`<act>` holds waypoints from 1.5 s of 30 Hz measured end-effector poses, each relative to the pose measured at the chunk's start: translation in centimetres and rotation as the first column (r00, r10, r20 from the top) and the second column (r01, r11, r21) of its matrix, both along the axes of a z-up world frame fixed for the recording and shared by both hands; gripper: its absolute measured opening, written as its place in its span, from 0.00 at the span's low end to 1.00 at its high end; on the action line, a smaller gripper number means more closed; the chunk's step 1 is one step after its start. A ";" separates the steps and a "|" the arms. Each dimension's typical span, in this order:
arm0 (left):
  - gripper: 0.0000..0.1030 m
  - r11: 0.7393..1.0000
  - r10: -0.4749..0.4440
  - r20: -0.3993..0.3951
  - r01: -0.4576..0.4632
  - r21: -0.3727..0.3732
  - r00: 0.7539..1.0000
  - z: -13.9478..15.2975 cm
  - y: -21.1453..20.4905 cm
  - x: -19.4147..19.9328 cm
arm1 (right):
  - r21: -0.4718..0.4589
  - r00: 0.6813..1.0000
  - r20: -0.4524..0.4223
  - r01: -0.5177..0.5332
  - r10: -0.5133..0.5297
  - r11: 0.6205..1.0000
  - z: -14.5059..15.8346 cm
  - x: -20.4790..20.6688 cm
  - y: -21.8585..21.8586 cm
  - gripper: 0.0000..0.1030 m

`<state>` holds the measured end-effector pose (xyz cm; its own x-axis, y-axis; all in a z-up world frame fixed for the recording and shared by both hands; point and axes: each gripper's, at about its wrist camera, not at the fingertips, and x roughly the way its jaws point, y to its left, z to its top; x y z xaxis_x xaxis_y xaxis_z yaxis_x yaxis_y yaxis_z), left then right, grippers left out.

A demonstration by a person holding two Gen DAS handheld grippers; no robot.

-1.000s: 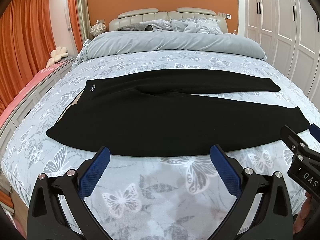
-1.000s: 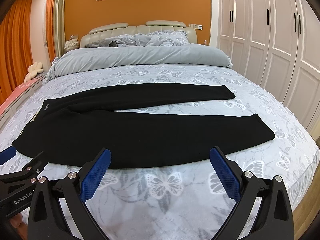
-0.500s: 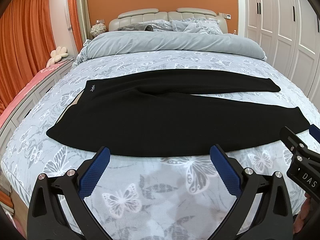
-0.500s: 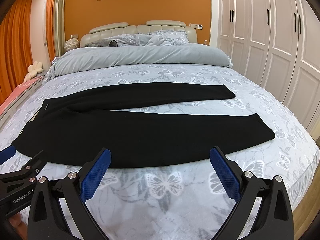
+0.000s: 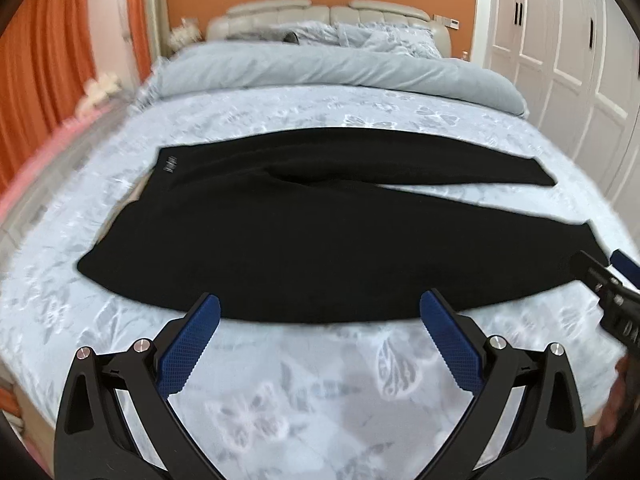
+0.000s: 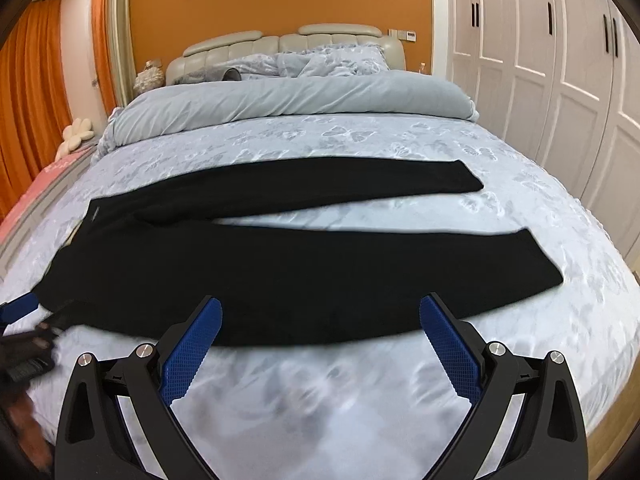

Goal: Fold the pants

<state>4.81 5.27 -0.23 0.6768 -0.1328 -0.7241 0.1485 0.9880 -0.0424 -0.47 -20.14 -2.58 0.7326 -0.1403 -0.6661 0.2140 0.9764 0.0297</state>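
On bed (image 6: 360,380), flat black pants (image 6: 280,272).

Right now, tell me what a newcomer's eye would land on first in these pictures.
The black pants dominate: spread flat across the near half of the bed, waistband toward the left, the two legs splayed apart toward the right. Close to the camera, the right claw and the left claw both stand wide open above the butterfly-print cover, just short of the pants' near edge. Behind, an orange wall and orange curtains frame the scene.

Black pants (image 5: 320,240); pale blue butterfly-print bedspread (image 6: 360,136); orange wall (image 6: 280,4); blue-padded jaws.
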 end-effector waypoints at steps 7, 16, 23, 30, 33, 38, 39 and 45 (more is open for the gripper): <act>0.95 0.995 0.042 -0.092 -0.050 -0.090 0.995 2.0 9.1 15.1 | 0.064 0.995 -0.082 0.064 -0.059 0.996 -0.6 11.8 -15.9 0.95; 0.95 0.926 0.365 -0.201 -0.377 -0.024 0.909 -3.9 21.2 35.8 | 0.067 0.949 -0.178 0.277 -0.262 0.959 -6.1 27.0 -31.8 0.95; 0.95 0.930 0.333 -0.353 -0.366 -0.029 0.874 -10.6 21.5 43.4 | -0.025 0.926 -0.280 0.255 -0.252 0.967 -10.4 34.2 -34.1 0.95; 0.21 0.900 0.434 -0.257 -0.406 0.156 0.864 -10.1 20.0 43.9 | 0.044 0.960 -0.242 0.157 -0.142 0.987 -10.2 34.5 -32.6 0.09; 0.11 0.908 0.409 -0.259 -0.418 0.023 0.875 -7.6 22.0 41.5 | 0.014 0.983 -0.151 0.104 -0.101 0.994 -6.5 32.3 -30.6 0.09; 0.04 0.942 0.298 -0.136 -0.314 -0.118 0.945 0.4 22.9 33.2 | 0.022 0.999 0.044 0.011 -0.012 1.000 2.2 23.6 -28.4 0.09; 0.04 0.947 0.280 -0.113 -0.293 -0.129 0.953 1.6 23.1 31.6 | 0.013 0.998 0.062 -0.006 0.005 1.000 3.3 22.1 -28.1 0.09; 0.04 0.961 0.205 -0.066 -0.214 -0.174 0.977 4.8 25.8 20.2 | -0.071 0.991 0.082 -0.100 0.106 0.992 6.1 9.9 -25.9 0.09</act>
<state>25.02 31.04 4.61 0.6688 -0.1221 -0.7334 -0.0672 0.9725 -0.2232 9.43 -46.05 3.50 0.7991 -0.1026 -0.5924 0.1114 0.9935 -0.0218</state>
